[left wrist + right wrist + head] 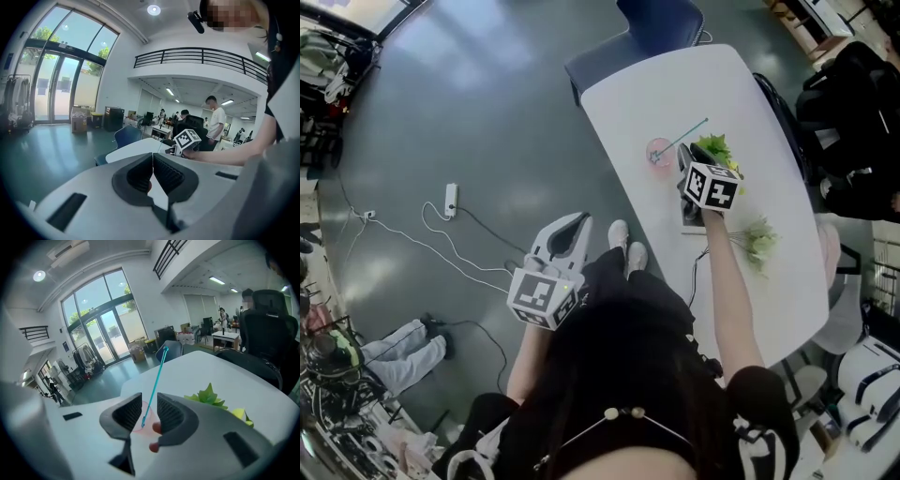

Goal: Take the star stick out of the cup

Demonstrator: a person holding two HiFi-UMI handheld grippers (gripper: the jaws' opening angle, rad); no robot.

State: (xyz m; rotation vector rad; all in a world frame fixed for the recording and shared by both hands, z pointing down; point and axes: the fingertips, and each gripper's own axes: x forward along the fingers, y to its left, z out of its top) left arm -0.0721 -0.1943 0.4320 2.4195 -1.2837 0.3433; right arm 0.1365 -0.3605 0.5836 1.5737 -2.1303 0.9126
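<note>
A pale pink translucent cup (659, 150) stands on the white table (787, 281), towards its far end. A thin teal star stick (684, 136) leans out of it to the right. My right gripper (684, 164) hovers just right of the cup, its jaws open. In the right gripper view the cup (140, 420) sits low between the jaws of the right gripper (149, 401), and the stick (154, 380) rises through the gap without touching either pad. My left gripper (572, 234) hangs off the table over the floor. In its own view the left gripper (153, 161) is shut on nothing.
Green artificial leaves (714, 148) lie beside the right gripper, and a paler sprig (759, 239) lies nearer me. A dark flat thing (692, 217) lies under my right hand. A blue chair (661, 23) stands at the table's far end. Cables and a power strip (450, 199) lie on the floor.
</note>
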